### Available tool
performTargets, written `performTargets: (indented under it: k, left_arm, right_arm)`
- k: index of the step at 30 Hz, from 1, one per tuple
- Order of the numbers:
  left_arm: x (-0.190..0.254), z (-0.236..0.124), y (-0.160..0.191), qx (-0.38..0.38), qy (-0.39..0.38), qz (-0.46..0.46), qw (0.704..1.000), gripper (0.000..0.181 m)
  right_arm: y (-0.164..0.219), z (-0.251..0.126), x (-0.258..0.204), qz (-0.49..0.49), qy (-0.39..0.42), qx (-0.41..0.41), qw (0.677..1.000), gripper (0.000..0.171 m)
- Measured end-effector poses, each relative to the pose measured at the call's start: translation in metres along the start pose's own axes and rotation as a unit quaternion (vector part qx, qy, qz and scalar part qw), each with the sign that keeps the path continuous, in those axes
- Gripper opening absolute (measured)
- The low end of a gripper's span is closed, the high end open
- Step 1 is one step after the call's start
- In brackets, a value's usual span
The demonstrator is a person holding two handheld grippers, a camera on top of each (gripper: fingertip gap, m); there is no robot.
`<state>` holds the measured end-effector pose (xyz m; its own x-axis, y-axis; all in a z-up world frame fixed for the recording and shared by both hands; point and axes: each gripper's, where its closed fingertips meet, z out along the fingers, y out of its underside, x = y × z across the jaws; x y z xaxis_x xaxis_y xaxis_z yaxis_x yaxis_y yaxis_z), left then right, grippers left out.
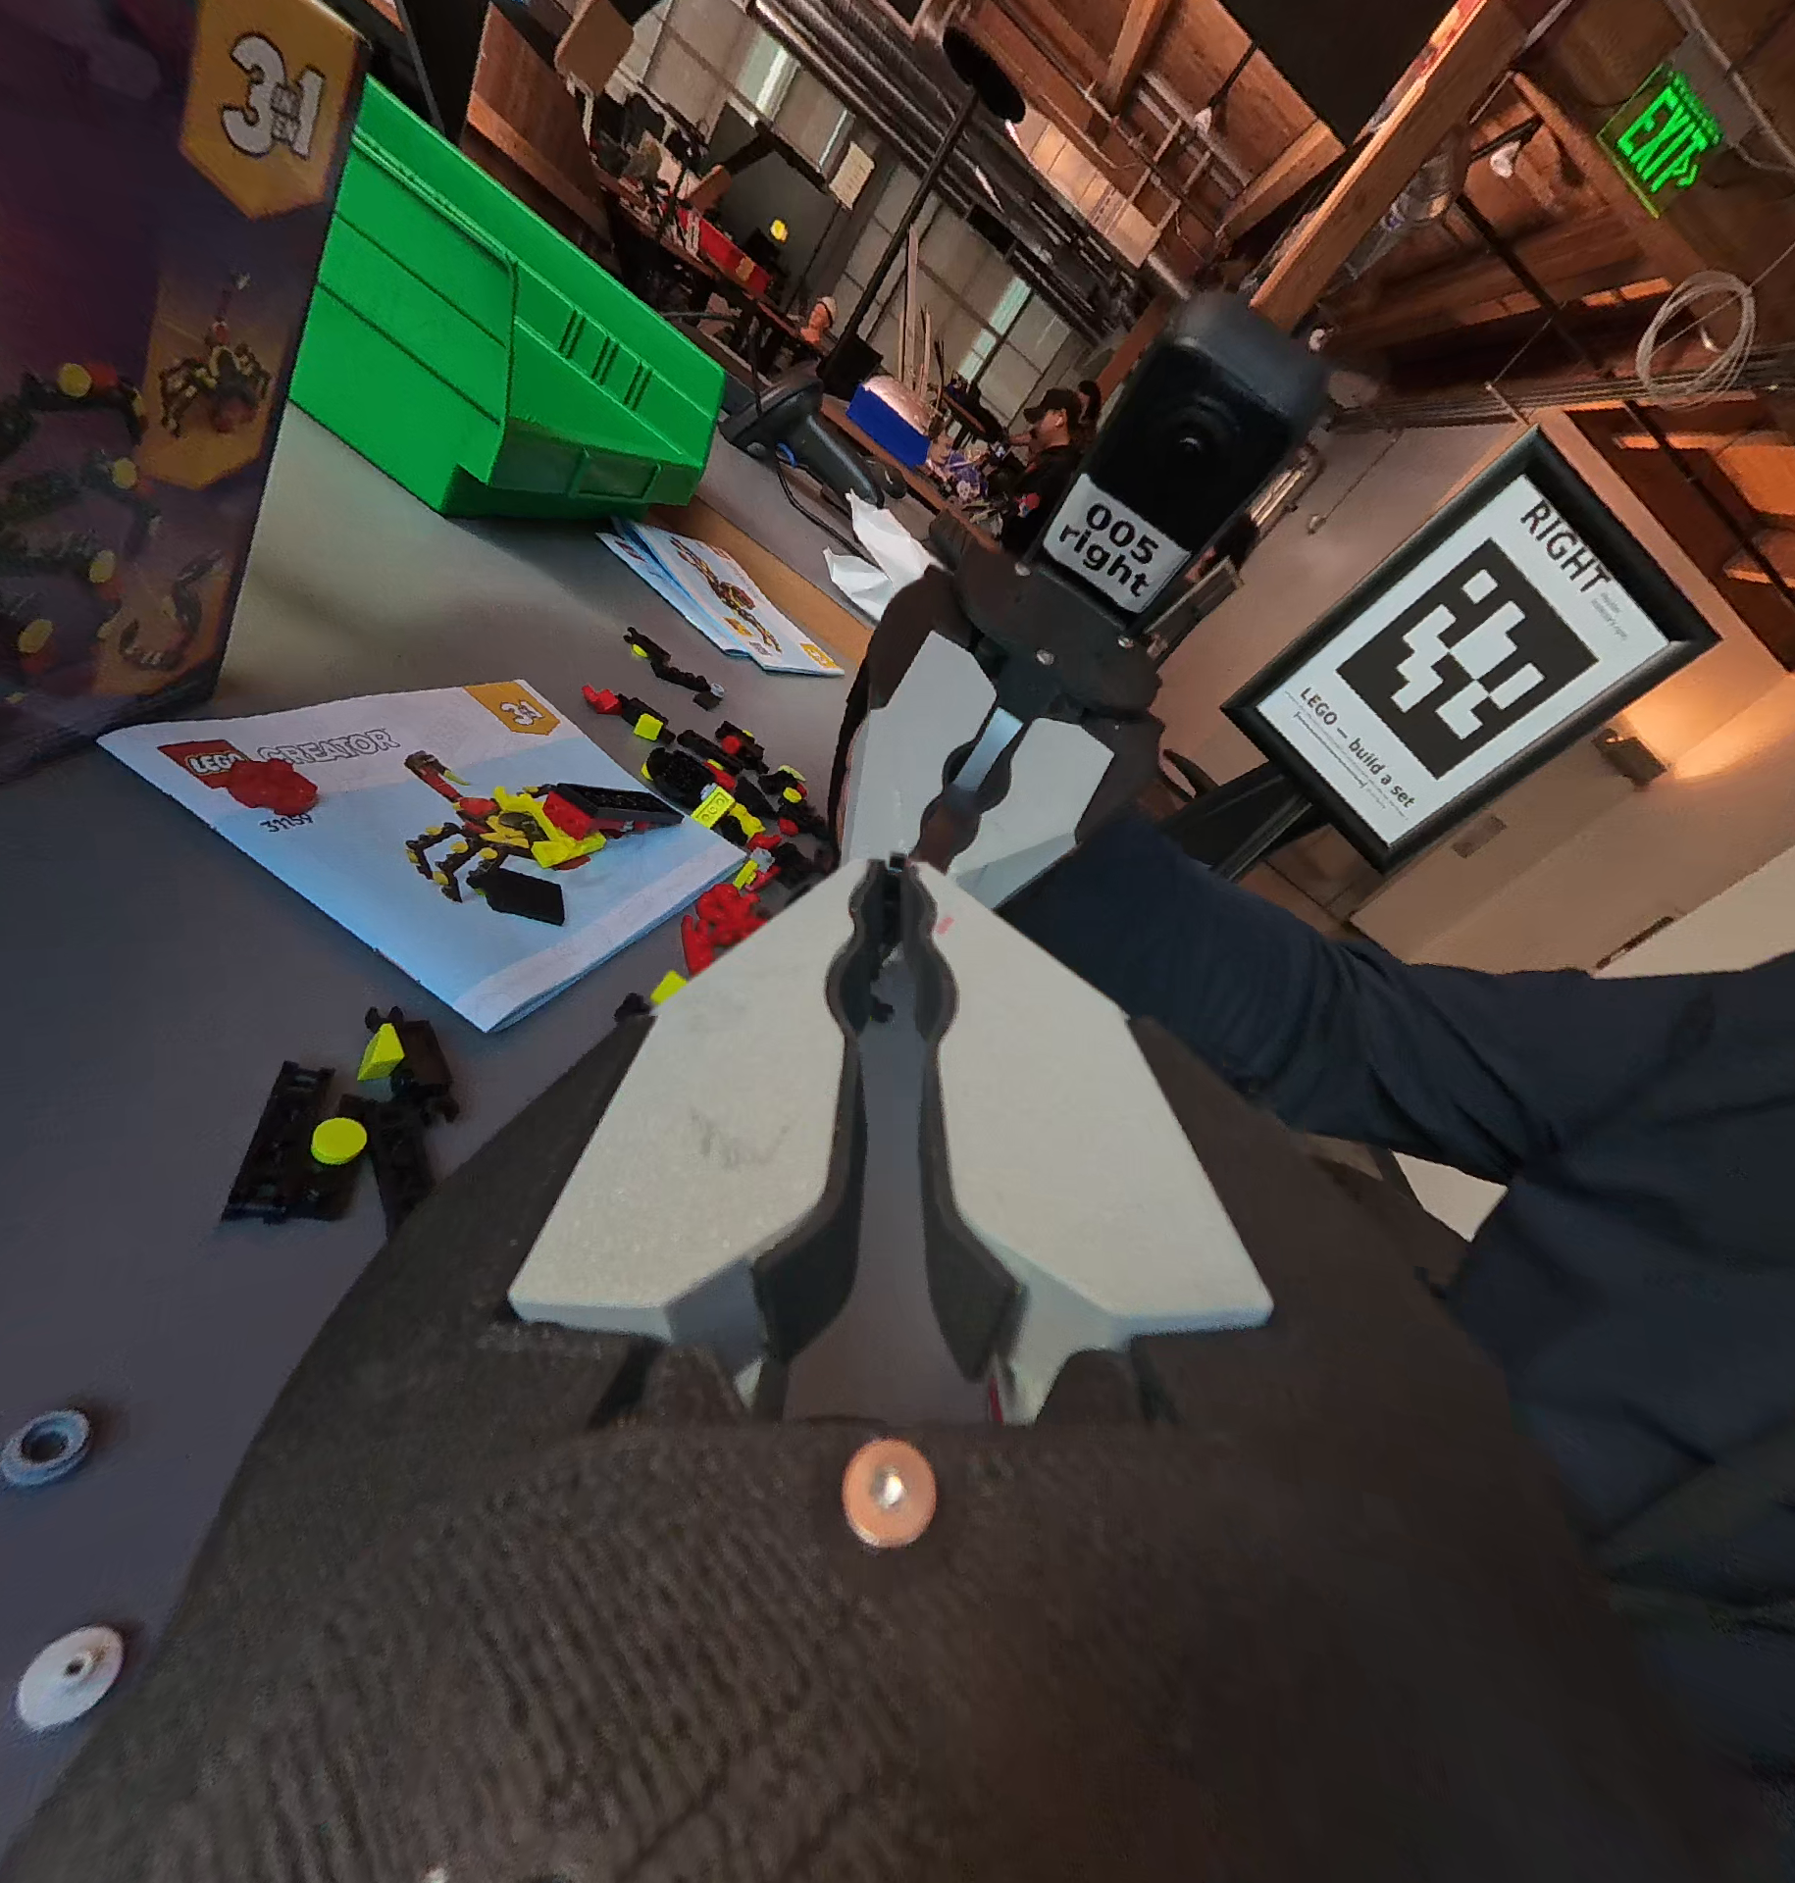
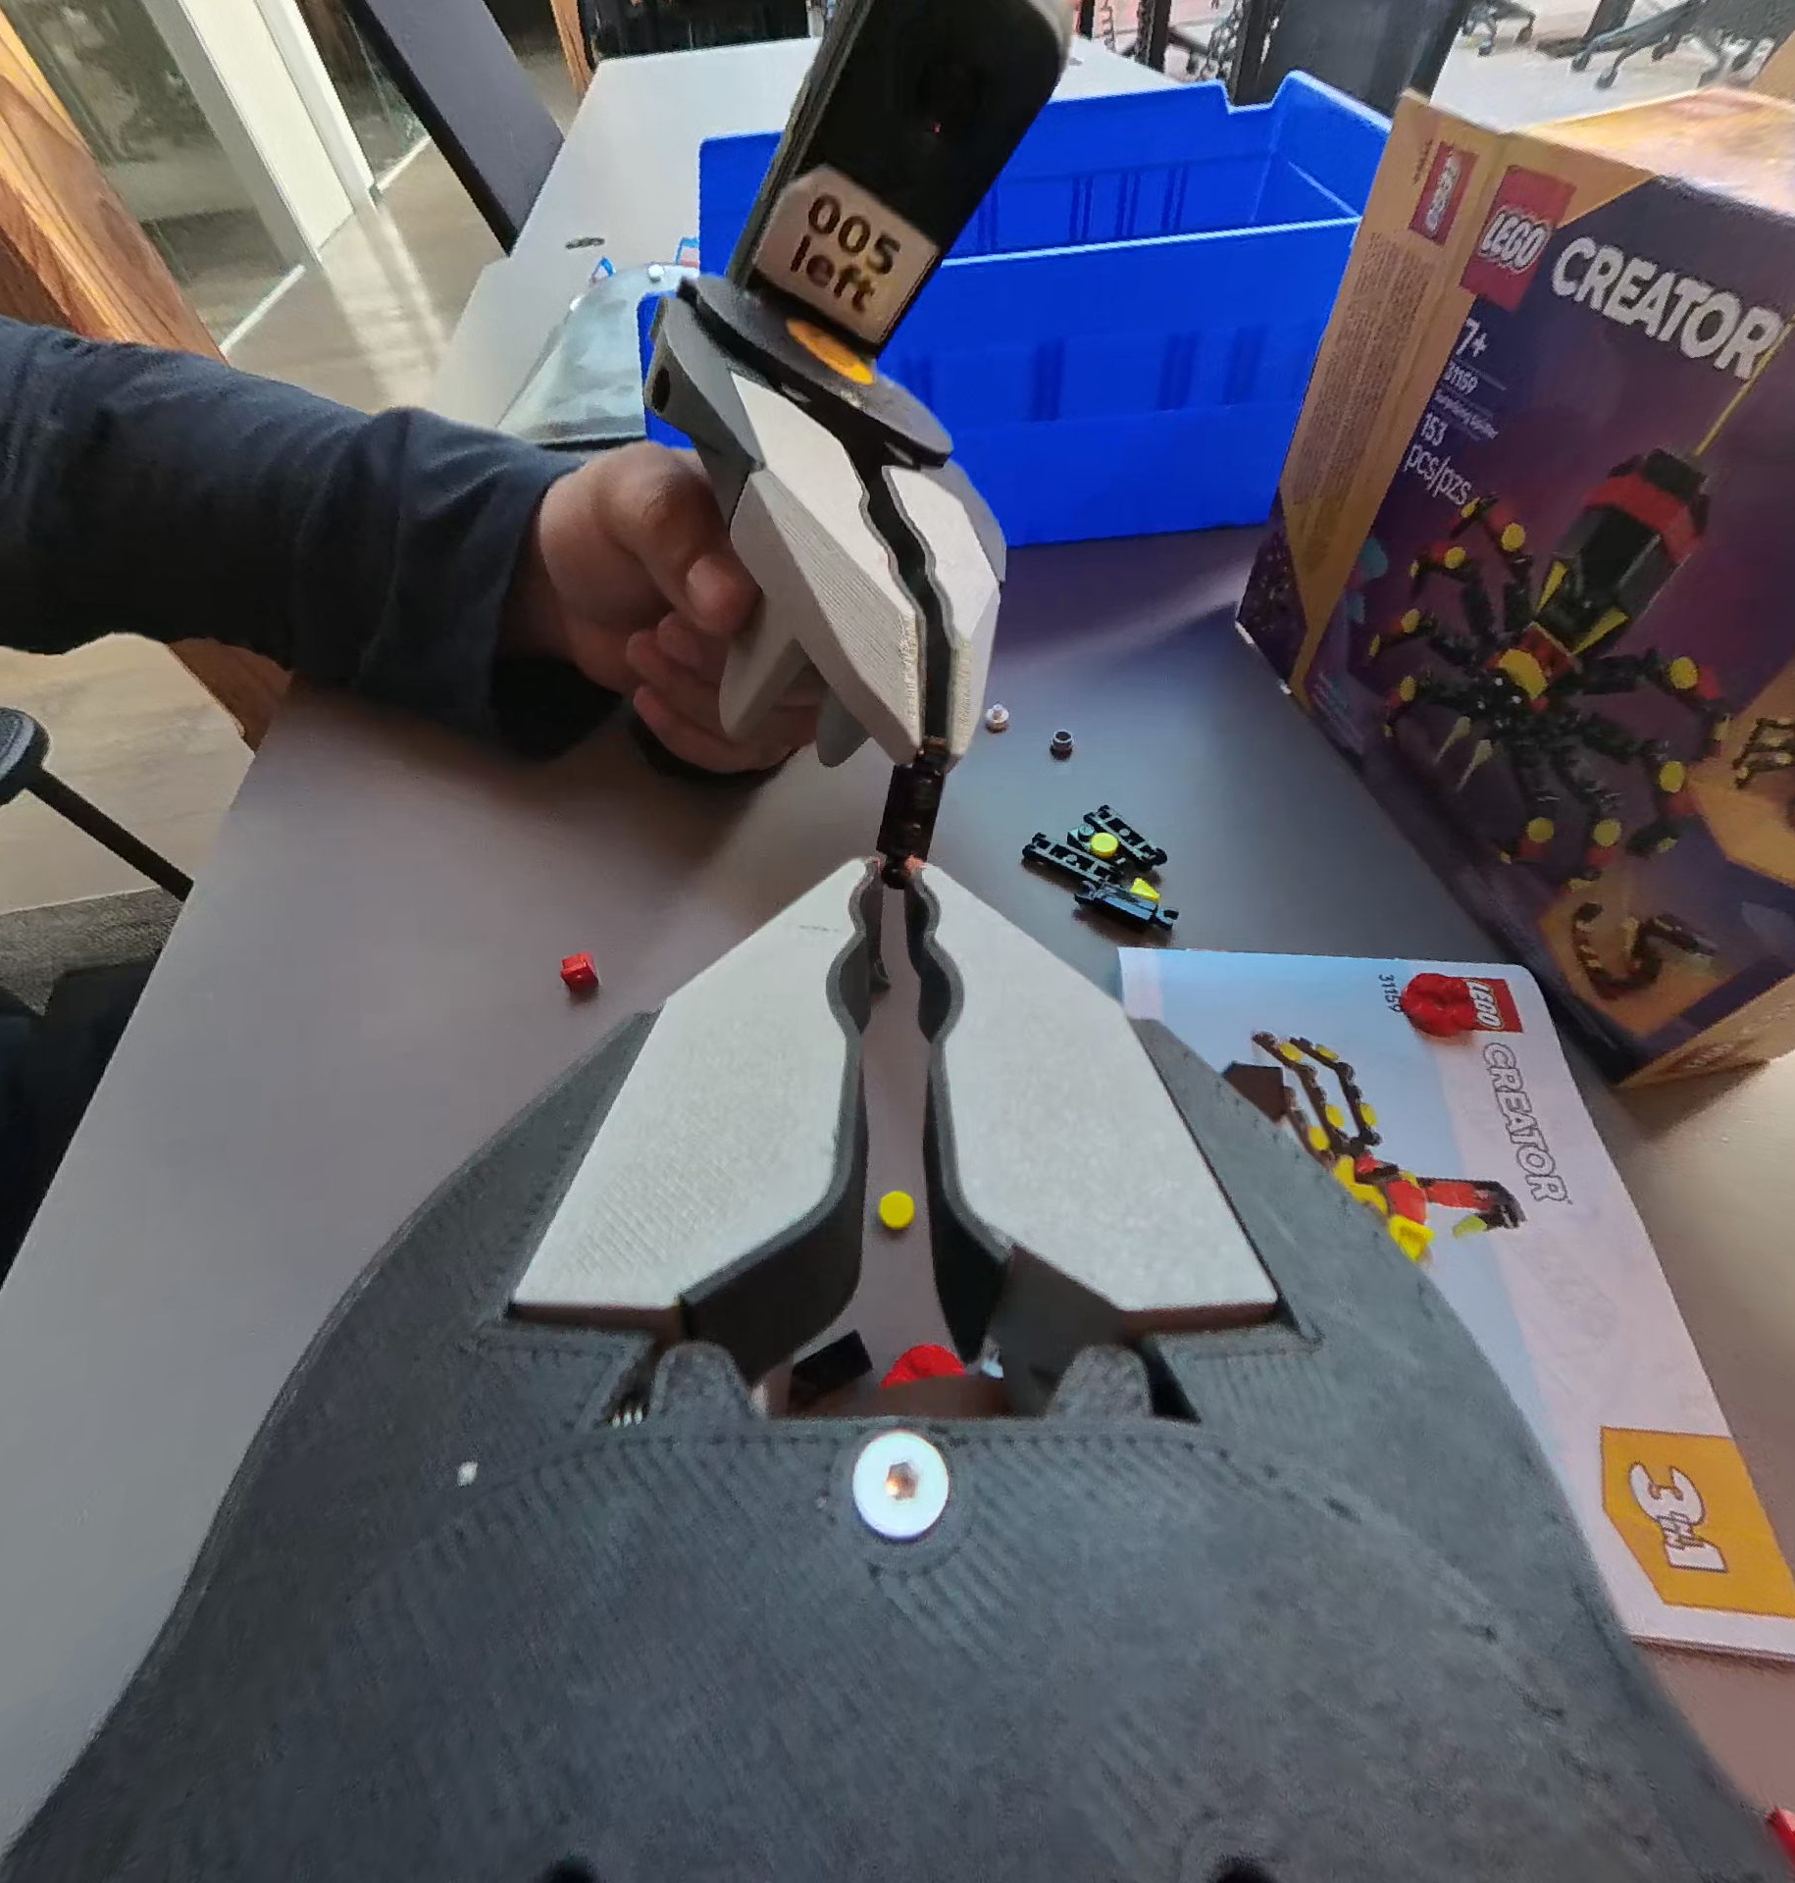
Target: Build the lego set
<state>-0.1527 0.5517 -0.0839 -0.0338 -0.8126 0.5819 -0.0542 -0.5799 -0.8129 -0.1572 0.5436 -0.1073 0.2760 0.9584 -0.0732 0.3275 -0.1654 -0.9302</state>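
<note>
The left gripper (image 2: 922, 752) is pinched on a small black brick assembly (image 2: 909, 810), held in the air above the worktop (image 2: 364, 917). The right gripper (image 2: 891, 881) is pressed onto the lower end of the same assembly, tip to tip with the left one. The instruction booklet (image 2: 1546, 1355) is taken as landmark: loose black and yellow parts (image 2: 1102, 861) lie just beyond it, the set box (image 2: 1586, 530) stands behind it.

Tabletop (image 2: 364, 917): smooth, matt grey. Fingers (image 2: 730, 1100): matt grey plastic, finely ridged. Blue bin (image 2: 1128, 306): glossy plastic. Box (image 2: 1586, 509): printed cardboard. Booklet (image 2: 1586, 1325): glossy paper. Loose bricks (image 2: 1102, 861): shiny plastic.
</note>
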Motion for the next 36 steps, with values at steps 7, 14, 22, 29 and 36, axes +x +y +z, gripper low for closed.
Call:
performTargets:
  k: [7,14,22,29,36]
  left_arm:
    - [-0.005,-0.007,0.003,-0.019,0.005,-0.022,1.0,0.0]
    - [-0.012,-0.007,0.001,-0.011,-0.015,-0.023,1.0,0.007]
    - [-0.003,-0.001,0.004,-0.019,0.007,-0.022,1.0,0.01]
    - [-0.001,0.0,0.006,-0.026,0.008,-0.012,1.0,0.005]
    - [0.0,-0.003,-0.001,0.0,0.02,-0.025,0.999,0.004]
  right_arm:
    - [-0.002,0.0,0.005,0.032,0.005,0.016,0.999,0.0]
    - [-0.006,-0.007,0.013,0.068,-0.002,0.045,0.997,0.0]
    - [-0.012,-0.001,0.005,0.096,-0.036,0.064,0.993,0.0]
    - [-0.014,-0.002,0.003,0.11,-0.061,0.07,0.99,0.0]
    - [-0.021,-0.006,0.005,0.145,-0.071,0.101,0.982,0.0]
